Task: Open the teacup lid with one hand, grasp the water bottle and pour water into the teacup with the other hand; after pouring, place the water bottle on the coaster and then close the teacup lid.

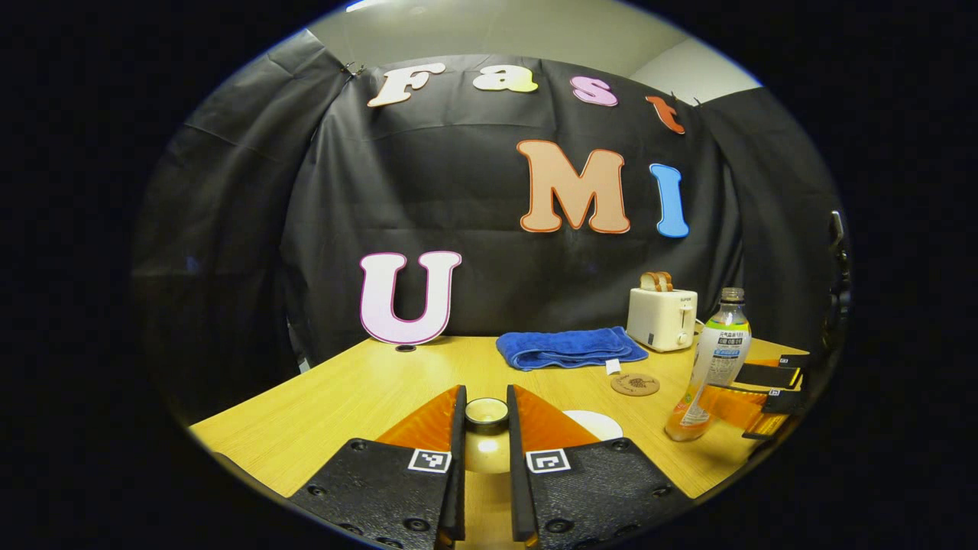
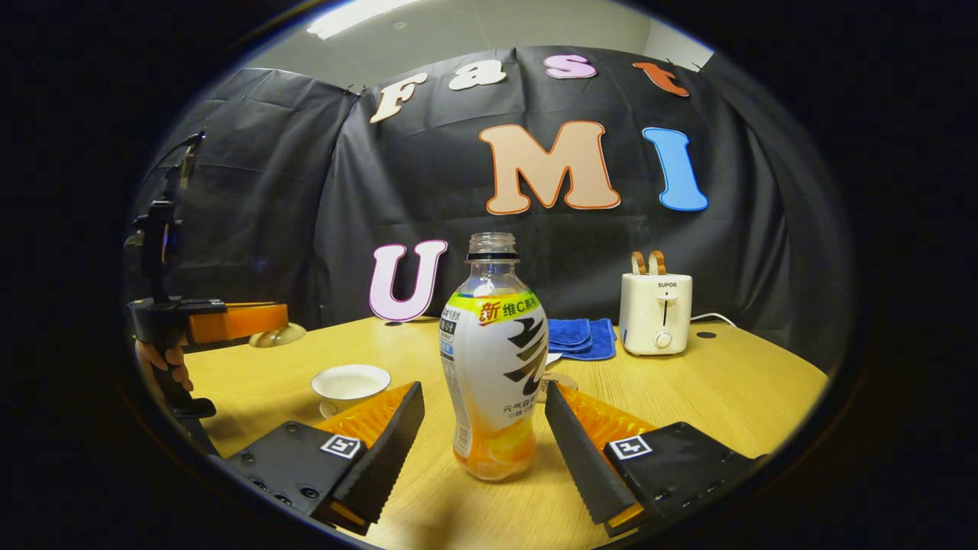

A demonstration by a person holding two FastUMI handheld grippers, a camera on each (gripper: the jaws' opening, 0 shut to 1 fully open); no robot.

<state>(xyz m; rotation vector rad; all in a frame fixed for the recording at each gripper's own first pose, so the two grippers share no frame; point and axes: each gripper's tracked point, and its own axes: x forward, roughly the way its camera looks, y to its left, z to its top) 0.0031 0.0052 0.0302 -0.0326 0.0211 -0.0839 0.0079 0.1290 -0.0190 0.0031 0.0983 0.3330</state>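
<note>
Left gripper (image 1: 486, 428) pinches teacup lid (image 1: 487, 413), lifted clear. Right gripper (image 2: 484, 428) wide open, fingers either side of water bottle (image 2: 493, 359), not touching. Teacup (image 2: 351, 384) uncovered, left of bottle; coaster (image 1: 635, 384) beyond, towards far side. Risk: bottle uncapped, off-centre squeeze tips it, spills on table (image 2: 726, 389).

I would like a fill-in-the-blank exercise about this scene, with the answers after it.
1. The left hand-held gripper is shut on the teacup ____.
2. The water bottle stands between the open fingers of the ____ hand-held gripper.
3. Bread slices stick out of the white ____ behind the blue towel.
4. The teacup on the table is ____.

Answers: lid; right; toaster; uncovered
</note>
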